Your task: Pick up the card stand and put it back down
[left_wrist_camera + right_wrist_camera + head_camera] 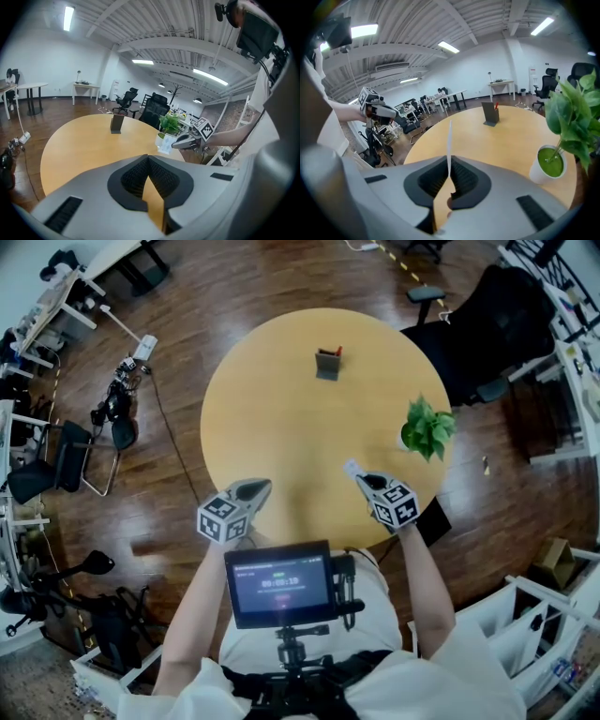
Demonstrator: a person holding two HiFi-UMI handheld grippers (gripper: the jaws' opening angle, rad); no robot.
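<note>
Nearest the person, left gripper over the table edge, jaws pressed together on nothing. Right gripper alongside, clamped on a thin white card. Potted plant further right. Card stand upright at the far side, well apart from both. Likely not started: lift and set-down both left.

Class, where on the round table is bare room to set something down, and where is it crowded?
The round tan wooden table is mostly bare: its left half and centre, between the dark grey card stand at the far side and the left gripper. Crowded: the right edge, with the green potted plant and the white card in the right gripper.
</note>
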